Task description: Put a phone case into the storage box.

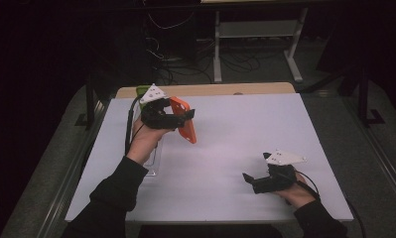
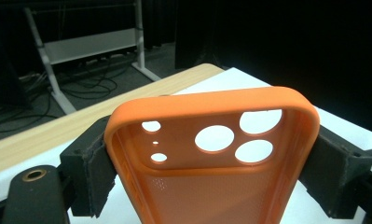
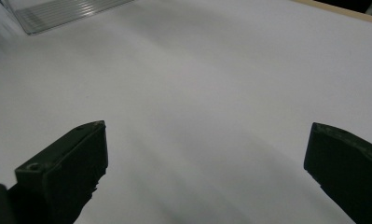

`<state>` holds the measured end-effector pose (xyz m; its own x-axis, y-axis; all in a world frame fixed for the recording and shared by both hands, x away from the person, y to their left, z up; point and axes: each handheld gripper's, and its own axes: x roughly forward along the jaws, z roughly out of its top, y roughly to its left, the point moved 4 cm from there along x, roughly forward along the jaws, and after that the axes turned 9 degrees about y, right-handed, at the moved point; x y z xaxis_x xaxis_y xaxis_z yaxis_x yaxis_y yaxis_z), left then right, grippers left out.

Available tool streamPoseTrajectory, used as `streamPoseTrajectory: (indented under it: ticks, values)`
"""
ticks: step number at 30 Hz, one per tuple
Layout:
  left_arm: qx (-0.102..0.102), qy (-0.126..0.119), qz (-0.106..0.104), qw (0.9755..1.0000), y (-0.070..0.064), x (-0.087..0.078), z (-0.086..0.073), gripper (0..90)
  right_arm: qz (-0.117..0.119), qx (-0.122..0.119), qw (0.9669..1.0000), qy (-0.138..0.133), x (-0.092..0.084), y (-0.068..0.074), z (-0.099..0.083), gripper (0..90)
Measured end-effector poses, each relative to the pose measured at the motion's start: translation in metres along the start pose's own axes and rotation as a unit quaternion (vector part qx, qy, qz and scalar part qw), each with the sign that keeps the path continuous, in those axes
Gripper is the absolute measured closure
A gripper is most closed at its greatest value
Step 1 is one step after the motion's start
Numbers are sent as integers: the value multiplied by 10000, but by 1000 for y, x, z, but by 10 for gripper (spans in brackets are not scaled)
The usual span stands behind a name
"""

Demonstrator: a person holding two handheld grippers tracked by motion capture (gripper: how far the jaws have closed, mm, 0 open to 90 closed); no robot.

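Note:
An orange phone case (image 1: 184,120) with round camera holes hangs above the left part of the white table (image 1: 225,148). My left gripper (image 1: 181,119) is shut on it. In the left gripper view both black pads press on the long sides of the orange phone case (image 2: 211,154), its open inside facing the camera. My right gripper (image 1: 252,181) rests low near the table's front right, pointing left. In the right gripper view its jaws stand wide apart over bare white table (image 3: 207,93), nothing between them.
A clear plastic tray (image 1: 153,158) lies on the table under the left forearm; its ribbed edge (image 3: 67,14) shows in the right gripper view. A green object (image 1: 142,90) sits at the table's far left edge. A wooden strip (image 1: 225,89) borders the back. Cables and a metal frame stand beyond.

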<state>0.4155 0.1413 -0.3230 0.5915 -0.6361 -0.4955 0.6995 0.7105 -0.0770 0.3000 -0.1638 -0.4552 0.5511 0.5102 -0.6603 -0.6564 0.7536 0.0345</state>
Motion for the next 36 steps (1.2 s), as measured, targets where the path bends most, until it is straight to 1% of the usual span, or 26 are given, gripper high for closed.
streamPoseTrajectory:
  ticks: [4, 7, 8, 9, 10, 12, 13, 15, 16, 17, 18, 19, 20, 22, 26, 27, 29, 30, 32, 33, 34, 36]
  values:
    - [-12, -63, 150, 9999, 11, -5, 9, 149, -7, 0, 10000, 7, 0, 0, 0, 0]
    - [-5, -78, 235, 9997, 17, -7, 14, 149, -2, 54, 10000, 25, 0, 1, -1, 0]
    - [-2, -73, 283, 9996, 20, -8, 16, 149, -23, 18, 10000, 0, 0, 0, -1, 0]
    - [2, -88, 313, 9995, 22, -8, 17, 149, 2, 73, 10000, 32, -1, 0, -1, 0]
    - [-3, -99, 339, 9994, 24, -9, 19, 149, -9, 67, 10000, 33, -1, 0, -1, 0]
    - [-10, -118, 410, 9991, 27, -10, 22, 149, -40, 5, 10000, -7, -1, -1, -1, 0]
    - [19, -135, 447, 9989, 30, -11, 24, 149, -36, 14, 10000, -5, -1, -1, -1, 0]
    - [-10, -138, 506, 9986, 33, -12, 26, 149, -15, 57, 10000, 9, -2, 0, -1, 0]
    - [-2, -163, 554, 9983, 36, -13, 27, 149, -24, 37, 10000, -8, -2, -1, -1, 0]
    - [-44, -162, 609, 9980, 38, -14, 29, 149, -46, 0, 10000, -14, -1, -2, -1, 0]
    - [-7, -166, 656, 9977, 42, -15, 30, 149, -32, 15, 10000, -7, -1, -1, -1, 0]
    - [-70, -181, 671, 9976, 43, -15, 30, 149, -10, 56, 10000, 9, -2, -1, -1, 0]
    - [-66, -170, 719, 9972, 46, -16, 31, 149, -23, 21, 10000, -31, -2, -1, 0, 0]
    - [-105, -175, 844, 9962, 53, -16, 33, 149, -7, 71, 10000, 9, -2, -1, 0, 0]
    - [-220, -210, 1064, 9939, 65, -17, 34, 149, 15, 88, 10000, -28, -3, -1, 0, 0]
    - [-224, -208, 1087, 9936, 67, -17, 34, 149, 21, 64, 10000, -36, -3, -1, 1, 0]
    - [-302, -221, 1169, 9924, 73, -17, 34, 149, 15, 32, 10000, -78, -3, -2, 1, 0]
    - [-329, -222, 1204, 9919, 75, -17, 34, 148, 37, 80, 9999, -53, -3, -1, 1, 0]
    - [-364, -207, 1282, 9909, 79, -17, 33, 149, 37, 101, 9999, -53, -4, -1, 1, 0]
    - [-359, -194, 1335, 9902, 82, -18, 33, 149, 32, 109, 9999, -57, -4, -1, 1, 0]
    - [-390, -207, 1345, 9899, 84, -18, 32, 149, 34, 108, 9999, -56, -4, -1, 1, 0]
    - [-425, -195, 1446, 9884, 88, -18, 32, 148, 19, 87, 10000, -41, -4, -1, 1, 0]
